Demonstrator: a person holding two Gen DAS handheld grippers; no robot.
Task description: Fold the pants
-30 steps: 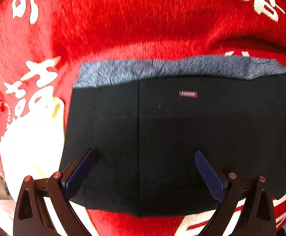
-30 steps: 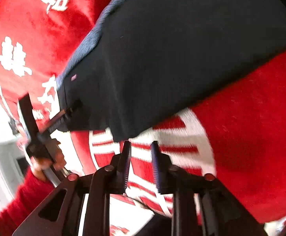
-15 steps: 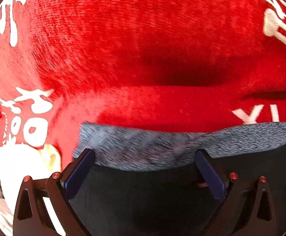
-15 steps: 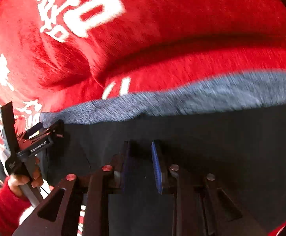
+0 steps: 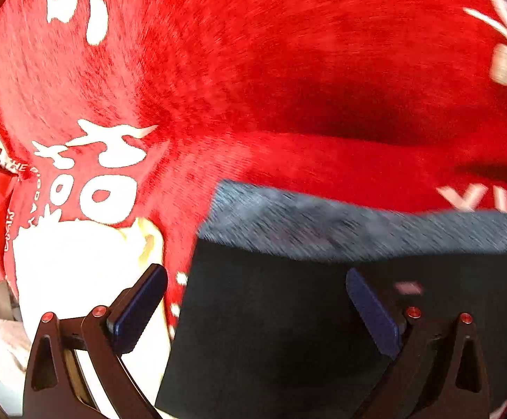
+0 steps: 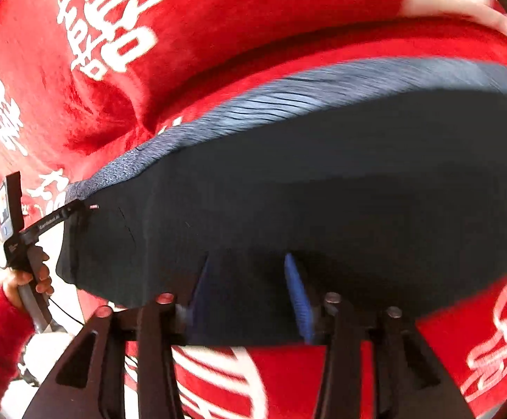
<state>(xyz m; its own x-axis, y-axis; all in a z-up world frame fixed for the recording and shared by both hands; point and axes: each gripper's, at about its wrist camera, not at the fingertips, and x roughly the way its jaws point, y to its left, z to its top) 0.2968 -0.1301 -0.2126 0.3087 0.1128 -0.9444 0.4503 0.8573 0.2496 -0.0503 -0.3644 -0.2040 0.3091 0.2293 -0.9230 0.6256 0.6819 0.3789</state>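
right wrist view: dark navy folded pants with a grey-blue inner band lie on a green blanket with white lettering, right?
Not quite: the blanket with white lettering is red, not green, as the right wrist view shows. The rest holds: the dark navy folded pants lie on it, with their grey-blue inner band showing along the far edge.

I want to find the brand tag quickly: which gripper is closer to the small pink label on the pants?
Left. The left gripper hangs over the pants with the label just beside its right finger. The right gripper is farther along the same folded pants, well away from that label.
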